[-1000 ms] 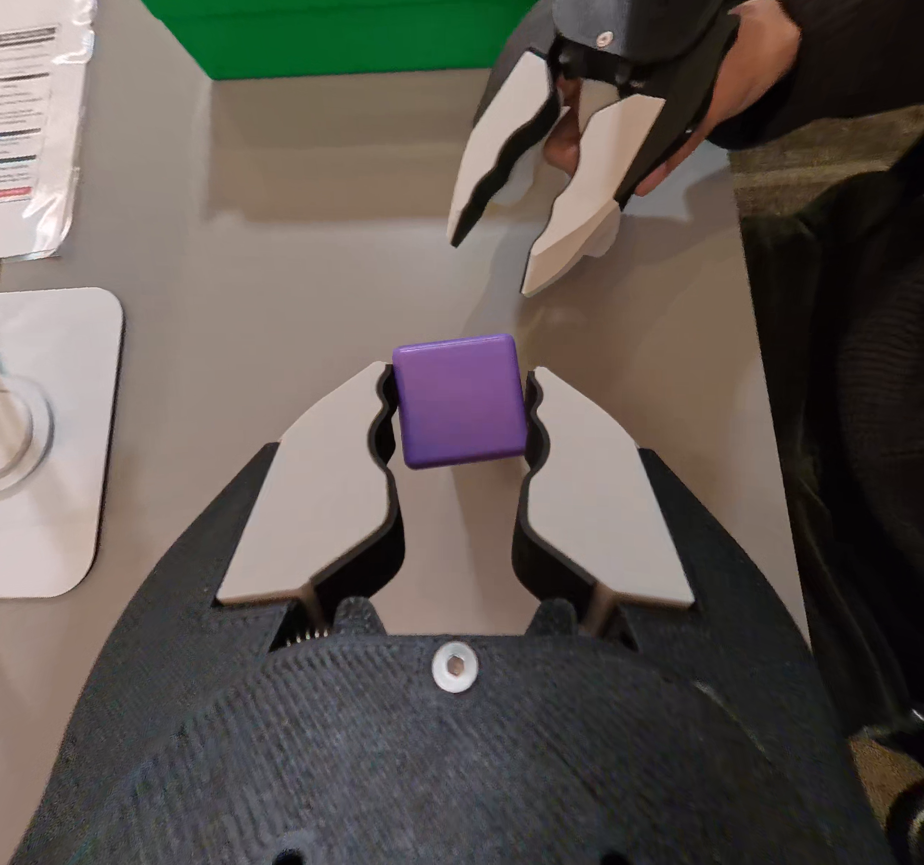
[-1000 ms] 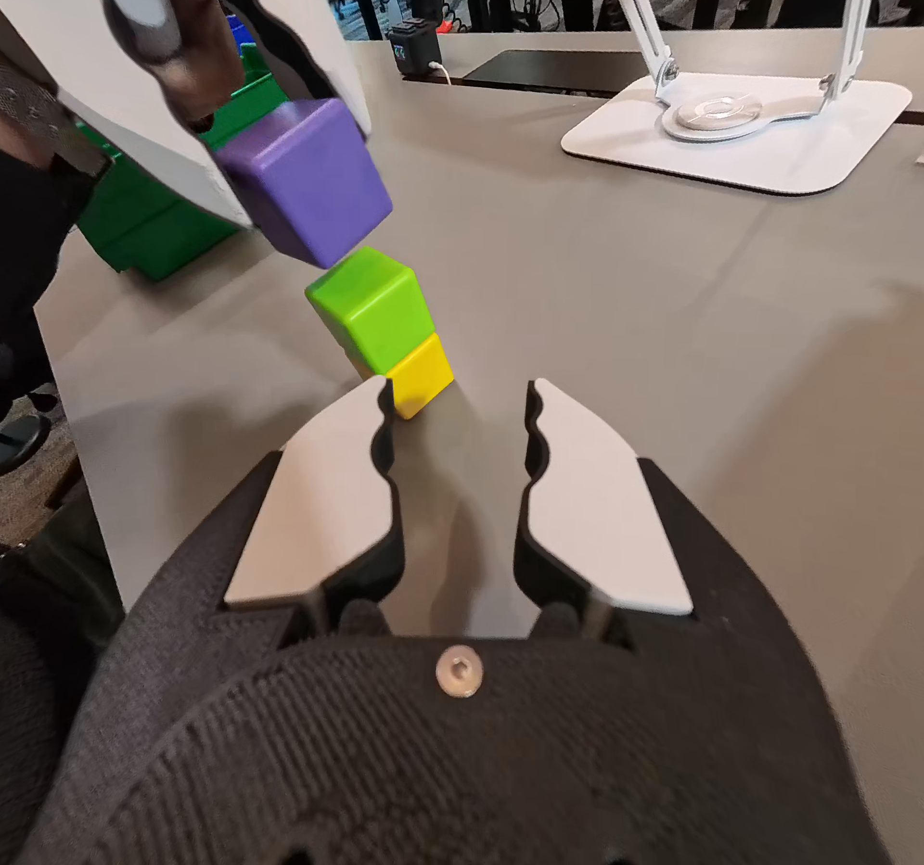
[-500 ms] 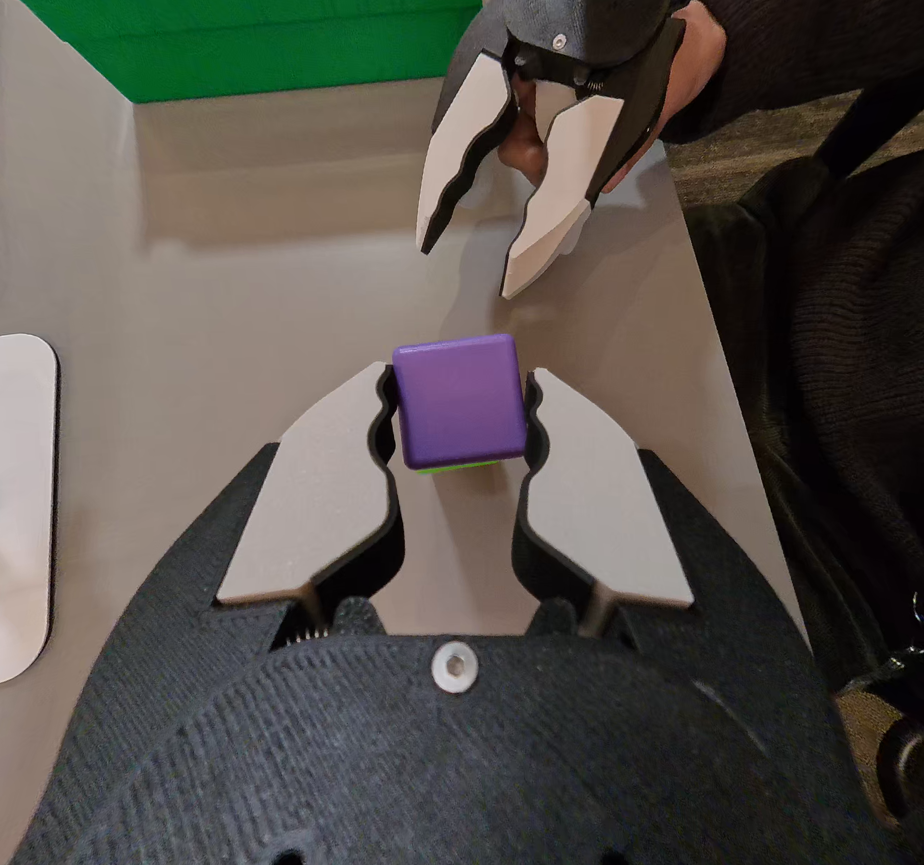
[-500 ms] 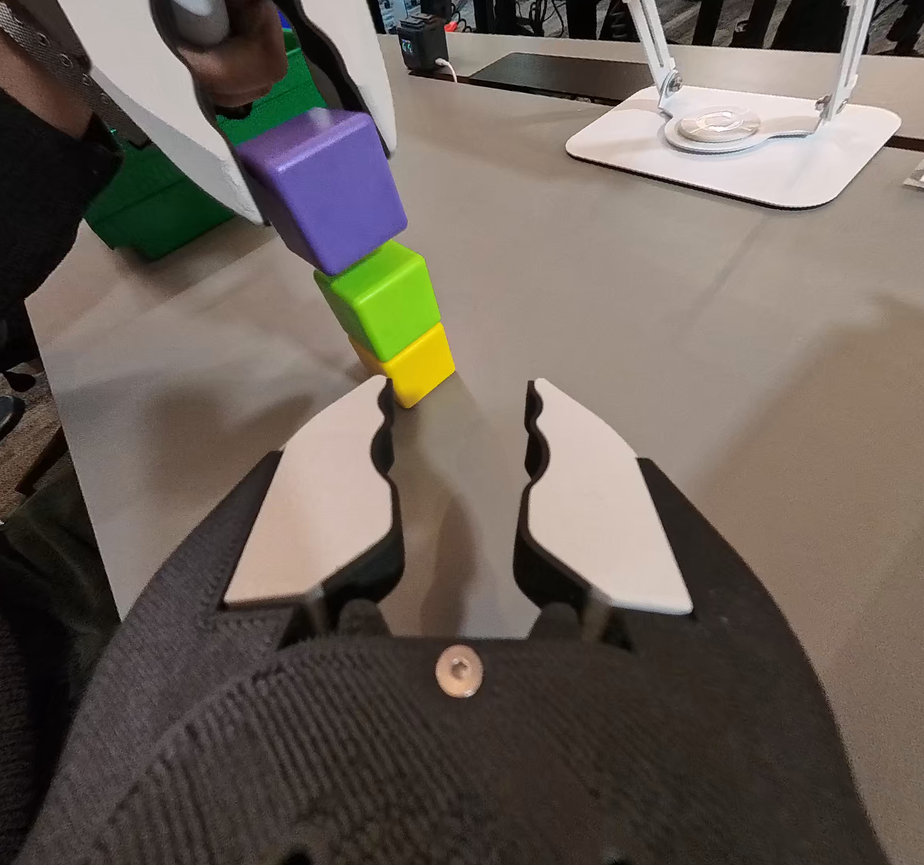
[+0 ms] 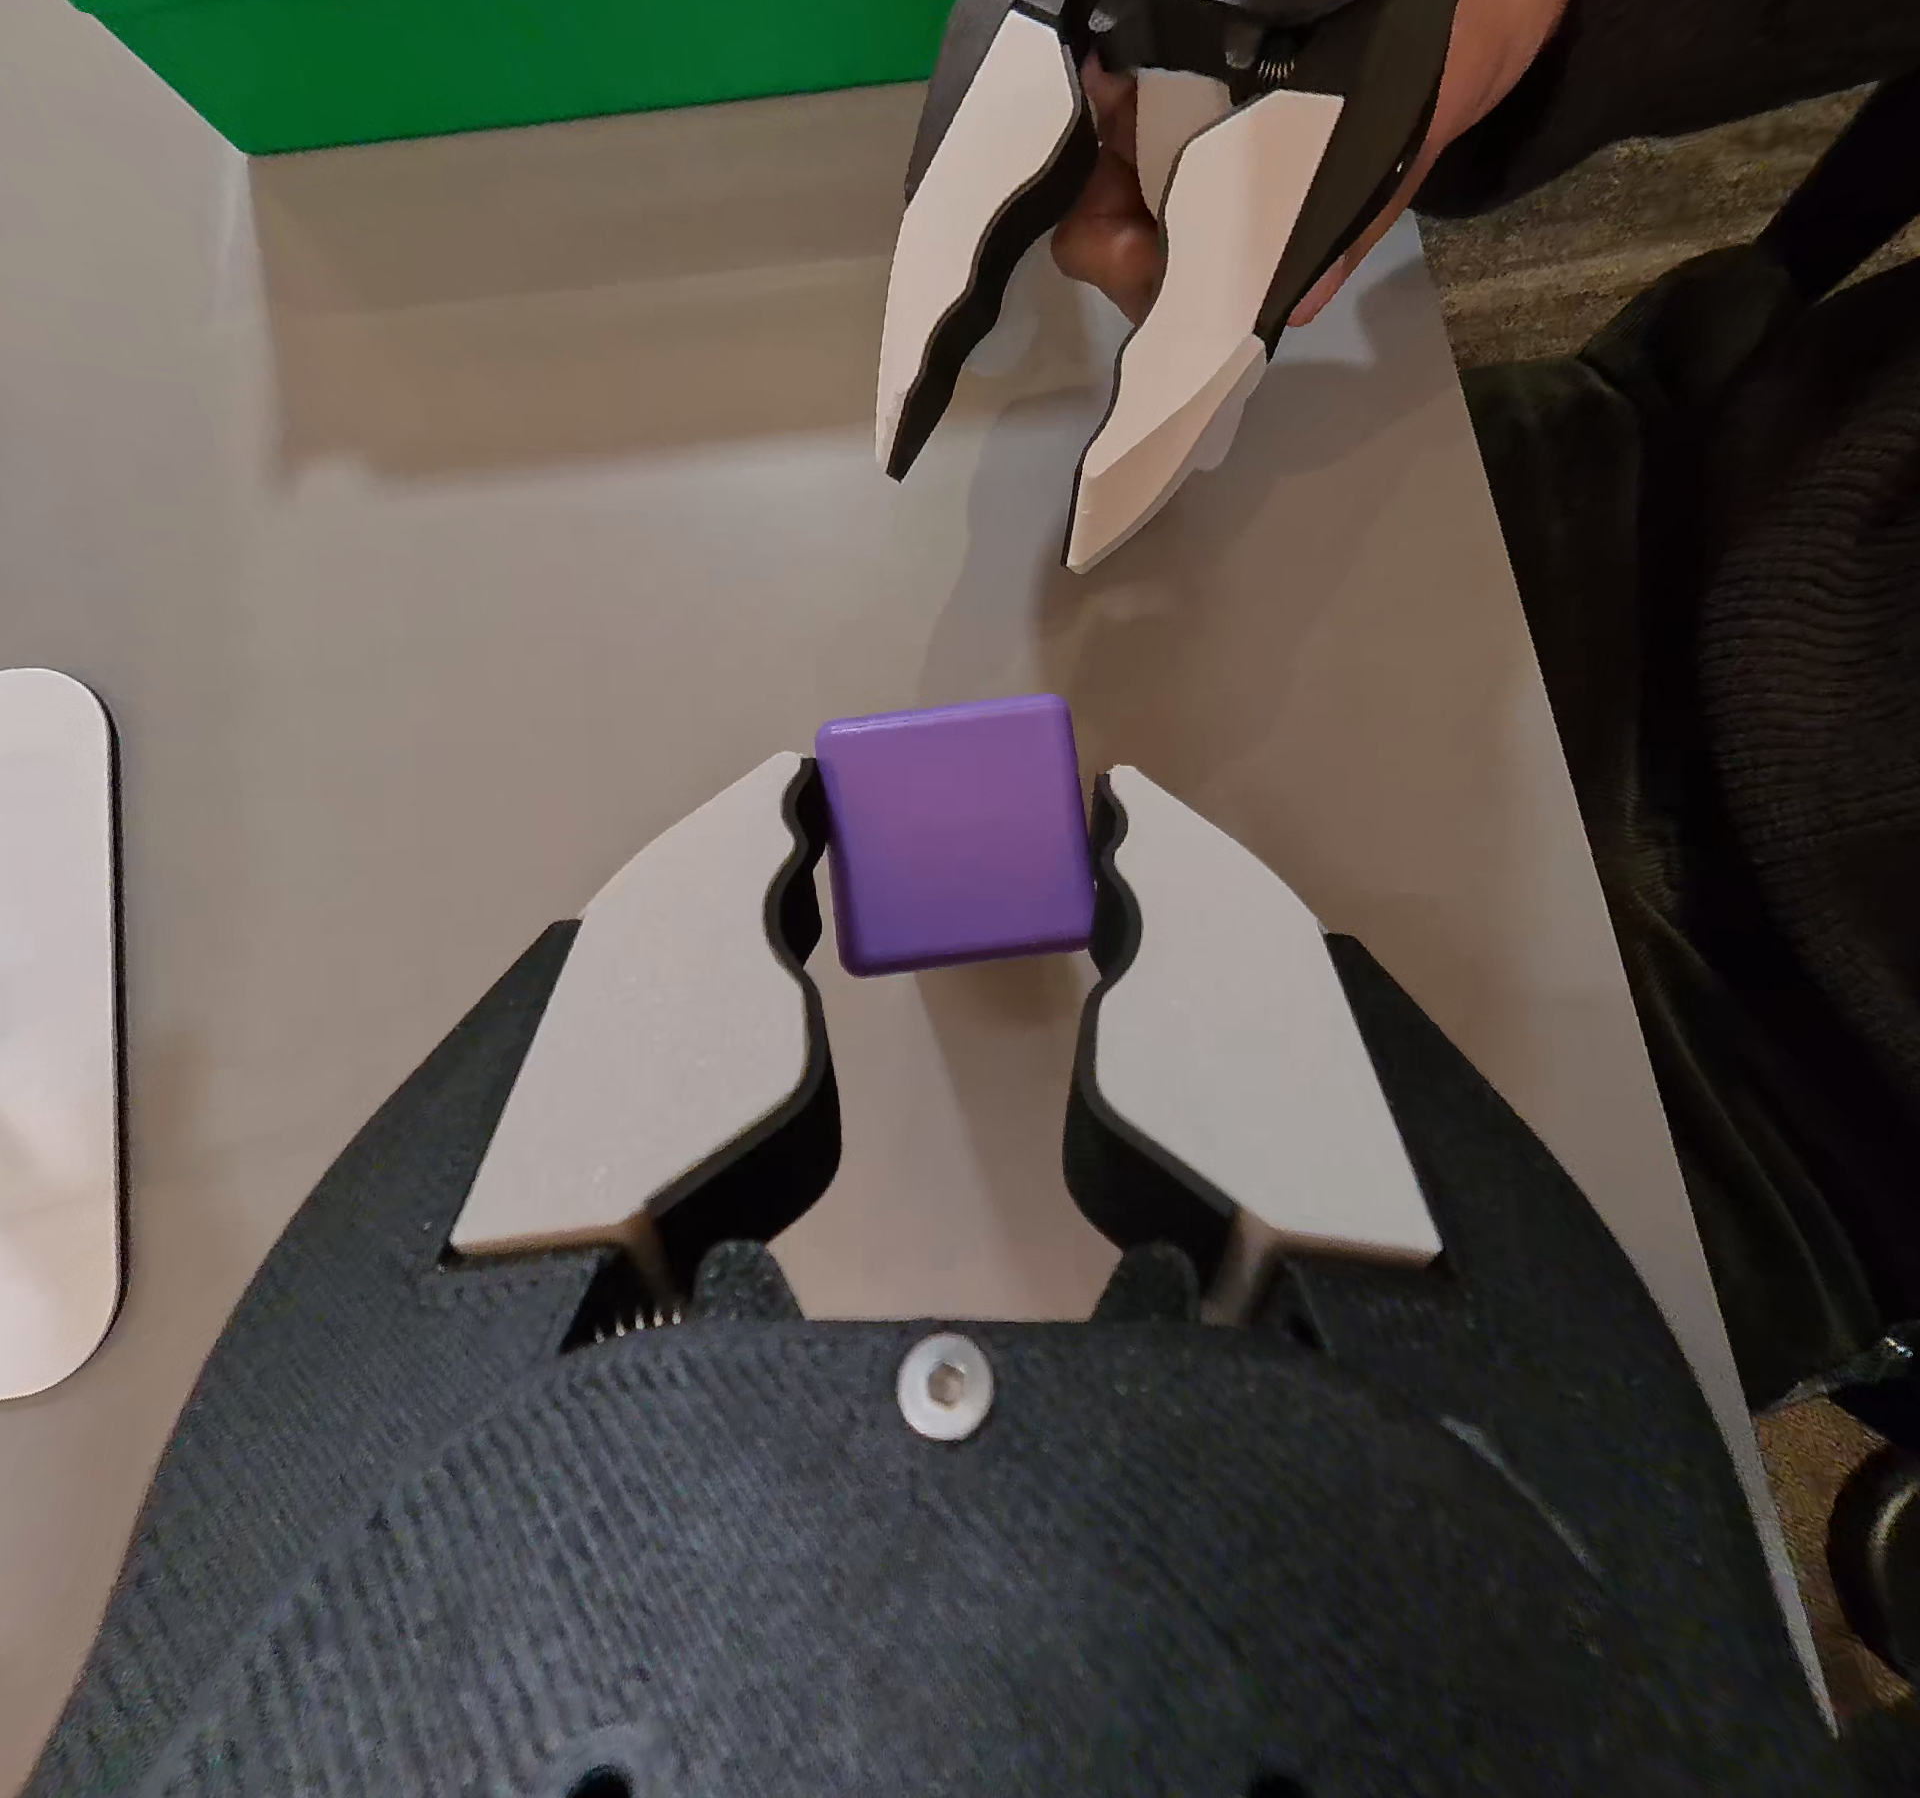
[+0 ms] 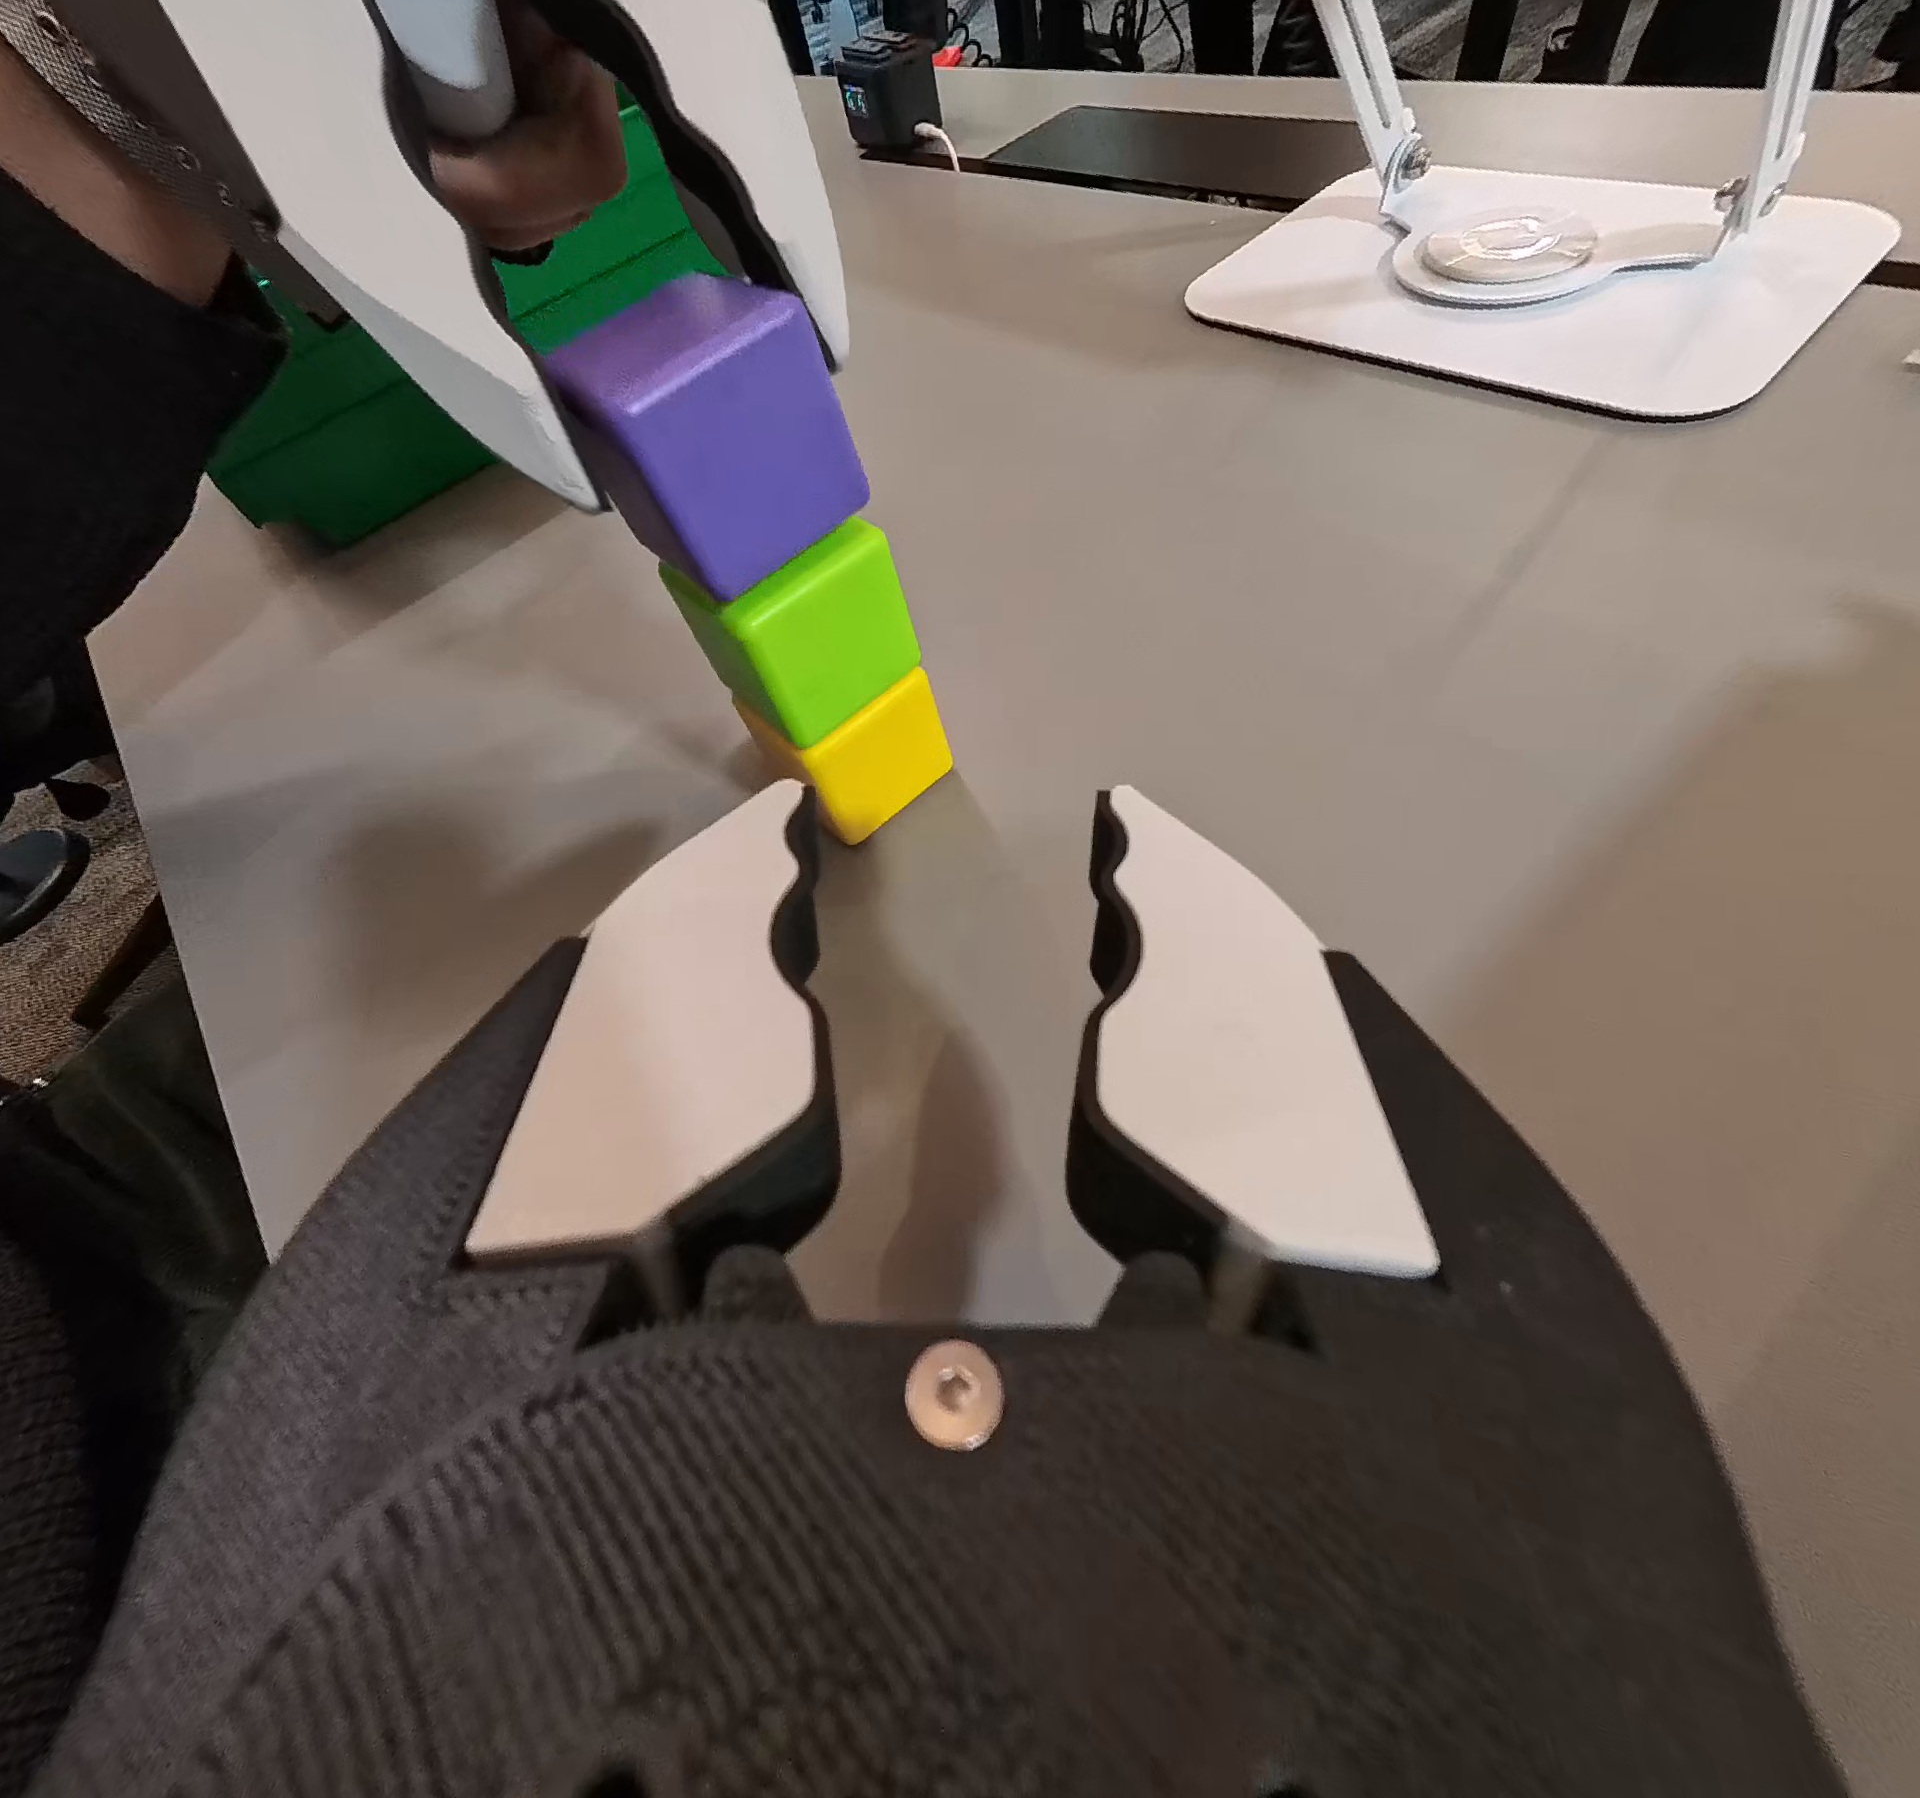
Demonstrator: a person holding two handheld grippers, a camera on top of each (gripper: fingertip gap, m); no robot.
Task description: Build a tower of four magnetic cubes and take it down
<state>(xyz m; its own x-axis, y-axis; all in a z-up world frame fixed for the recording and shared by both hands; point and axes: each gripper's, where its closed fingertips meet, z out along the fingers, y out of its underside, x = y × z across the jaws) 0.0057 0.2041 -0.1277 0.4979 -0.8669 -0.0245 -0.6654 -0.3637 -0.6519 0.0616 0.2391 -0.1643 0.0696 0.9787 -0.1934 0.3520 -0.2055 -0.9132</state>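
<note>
My left gripper (image 5: pixel 951 792) is shut on a purple cube (image 5: pixel 954 834) and points down at the grey table (image 5: pixel 520 605). In the right wrist view the purple cube (image 6: pixel 717 429) sits tilted on a green cube (image 6: pixel 805 631), which is stacked on a yellow cube (image 6: pixel 878 761). The left gripper (image 6: pixel 707 398) comes in from the upper left there. My right gripper (image 6: pixel 951 813) is open and empty, low over the table just right of the yellow cube. It also shows in the left wrist view (image 5: pixel 987 501), beyond the purple cube.
A green bin (image 5: pixel 499 3) stands at the far side in the left wrist view and behind the stack in the right wrist view (image 6: pixel 343 439). A white stand base (image 6: pixel 1538 294) sits at the far right. The table edge (image 5: pixel 1621 917) and a dark-clothed person lie to the right. My right fingertips sit around 9 centimetres from my left ones.
My left gripper has brought the purple cube down from above and left of the stack onto the green cube. The right gripper has stayed open near the yellow cube.
</note>
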